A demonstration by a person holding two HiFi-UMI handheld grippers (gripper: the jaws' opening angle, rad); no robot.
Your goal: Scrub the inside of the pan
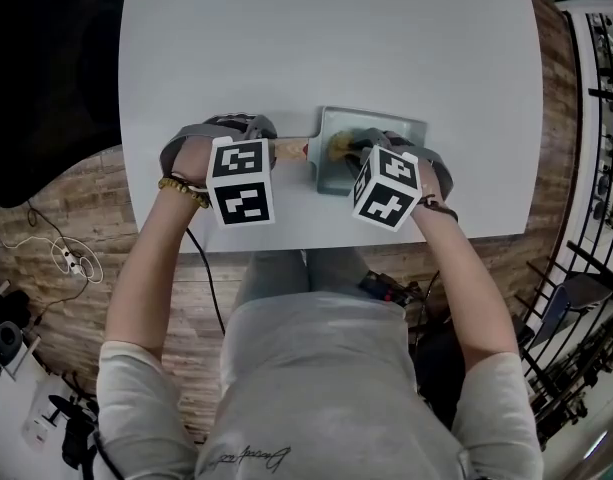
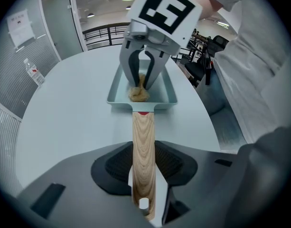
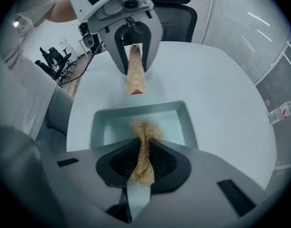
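A pale grey table (image 1: 336, 48) carries a rectangular light-blue pan (image 1: 334, 173) near its front edge. The left gripper (image 2: 144, 172) clamps the pan's wooden handle (image 2: 143, 137). The right gripper (image 3: 143, 163) pinches a tan scrubber (image 3: 144, 129), whose tuft hangs inside the pan, seemingly touching its floor.

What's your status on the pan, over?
Left gripper shut on wooden handle, steadying pan. Right gripper shut on scrub pad, pad down inside pan. Nothing in the way.

Pan (image 1: 335, 176) on table (image 1: 326, 38) nr person-side edge; handle (image 1: 289, 149) to L; scrub pad (image 1: 342, 146) in pan
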